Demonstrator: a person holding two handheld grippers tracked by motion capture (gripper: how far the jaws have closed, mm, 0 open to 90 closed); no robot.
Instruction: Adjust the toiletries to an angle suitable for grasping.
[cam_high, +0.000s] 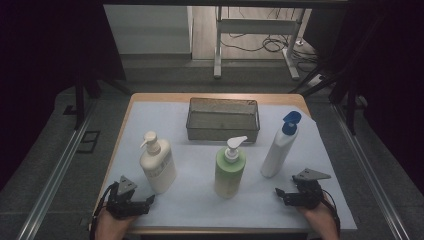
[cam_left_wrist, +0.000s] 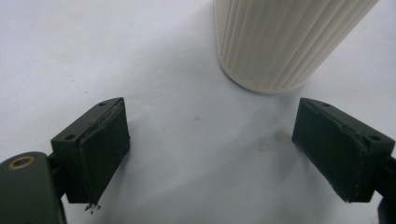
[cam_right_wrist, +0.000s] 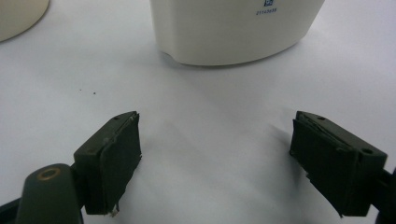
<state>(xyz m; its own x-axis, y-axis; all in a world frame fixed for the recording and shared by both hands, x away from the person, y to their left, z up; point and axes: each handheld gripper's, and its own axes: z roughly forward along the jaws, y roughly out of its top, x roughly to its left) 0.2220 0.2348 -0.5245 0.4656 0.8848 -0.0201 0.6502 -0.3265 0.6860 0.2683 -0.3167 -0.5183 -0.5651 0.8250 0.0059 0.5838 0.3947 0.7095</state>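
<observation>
White-covered table (cam_high: 310, 200): three pump bottles before a wire basket (cam_high: 223, 120). Left gripper (cam_high: 146, 202) and right gripper (cam_high: 280, 194) agape, empty. Cream bottle (cam_high: 157, 165) near left; approach stage, probably; next, close in.

High view: fixed above the near edge, facing forward and down over the whole tabletop (cam_high: 310, 150). Left gripper view: low, close to the sheet, facing the ribbed cream bottle (cam_left_wrist: 280, 42) at upper right of frame. Right gripper view: equally low, facing the white bottle (cam_right_wrist: 233, 32) at top centre. Both bottles also appear in the high view.
</observation>
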